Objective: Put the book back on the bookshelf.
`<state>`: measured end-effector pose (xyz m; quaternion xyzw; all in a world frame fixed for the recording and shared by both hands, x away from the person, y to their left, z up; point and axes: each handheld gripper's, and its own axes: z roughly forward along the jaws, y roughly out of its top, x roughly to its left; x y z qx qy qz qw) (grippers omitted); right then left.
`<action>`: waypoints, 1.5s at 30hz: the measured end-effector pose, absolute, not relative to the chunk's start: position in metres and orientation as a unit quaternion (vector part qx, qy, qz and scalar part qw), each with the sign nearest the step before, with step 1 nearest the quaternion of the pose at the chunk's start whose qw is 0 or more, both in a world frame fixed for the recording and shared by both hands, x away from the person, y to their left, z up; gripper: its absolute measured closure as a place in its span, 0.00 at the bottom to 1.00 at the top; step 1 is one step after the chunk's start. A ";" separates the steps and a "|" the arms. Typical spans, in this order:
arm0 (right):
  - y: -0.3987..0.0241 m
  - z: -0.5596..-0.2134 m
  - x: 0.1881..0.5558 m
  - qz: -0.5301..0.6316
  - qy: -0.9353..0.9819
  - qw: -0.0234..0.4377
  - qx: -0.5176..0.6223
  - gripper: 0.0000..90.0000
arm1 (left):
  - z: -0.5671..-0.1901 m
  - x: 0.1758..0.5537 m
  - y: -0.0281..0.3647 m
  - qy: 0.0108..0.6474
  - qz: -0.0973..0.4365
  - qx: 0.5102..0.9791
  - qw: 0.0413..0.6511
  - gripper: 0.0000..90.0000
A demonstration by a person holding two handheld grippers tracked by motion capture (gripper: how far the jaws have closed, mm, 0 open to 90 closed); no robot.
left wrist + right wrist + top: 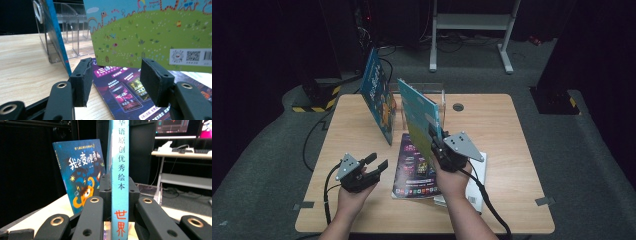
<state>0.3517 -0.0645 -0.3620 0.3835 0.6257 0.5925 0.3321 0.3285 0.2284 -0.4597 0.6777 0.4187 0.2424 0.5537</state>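
Note:
My right gripper (434,137) (119,183) is shut on the spine of a thin green and light-blue picture book (418,122) (120,157), held upright above the table's middle. Its green back cover with a barcode (155,32) hangs in front of my left gripper. My left gripper (377,164) (115,80) is open near the front left, holding nothing, its jaws pointing toward a purple book (414,167) (122,92) lying flat on the table. A dark blue book (379,95) (80,170) (56,37) leans upright against a clear acrylic stand (432,97) (72,32).
A white book (477,182) lies under the purple one at the front right. The wooden table (507,130) has a round cable hole (458,106) at the back. A white metal frame (472,25) and dark equipment stand on the floor beyond.

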 end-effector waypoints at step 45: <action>-0.034 -0.402 0.285 0.586 0.629 0.351 0.371 0.85 | -0.336 0.301 0.126 0.340 0.252 0.672 0.608 0.27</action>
